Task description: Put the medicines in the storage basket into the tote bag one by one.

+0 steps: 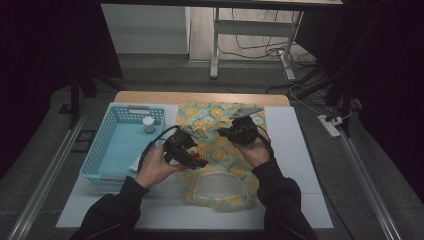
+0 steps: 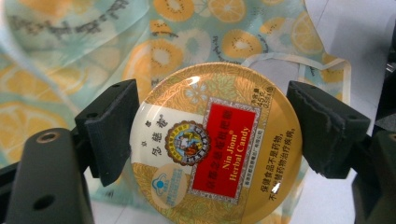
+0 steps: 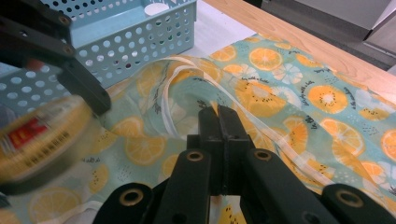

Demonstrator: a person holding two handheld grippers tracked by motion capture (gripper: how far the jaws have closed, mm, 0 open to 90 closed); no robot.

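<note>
**Ana:** Dim room, cables on the floor beyond, and a wooden table [image 1: 200, 97] under white sheets. On it lies a fruit-print bag [image 1: 220, 150], teal with orange slices, and a pale blue perforated basket [image 1: 117, 145] sits to its left with a small white-capped bottle [image 1: 149, 124] in its far corner.

**Ben:** Look at the left claw [image 2: 210, 135]: jaws spread wide, pads pressing either rim of a round gold Nin Jiom Herbal Candy tin [image 2: 212, 147]. It's gripped across its full width, label facing the camera, hanging just above the bag's printed cloth.

**Ana:** And the right claw [image 3: 219, 123]?

**Ben:** Jaws fully together, pinching a fold of that fabric beside the white edging [image 3: 187, 74] at the bag's mouth. My read is that it's lifting the upper layer so the mouth gapes.

**Ana:** So one holds the bag open while the other brings the tin to it.

**Ben:** That's my judgement. The tin sits near the raised edge, between basket and right claw, not yet inside.
</note>
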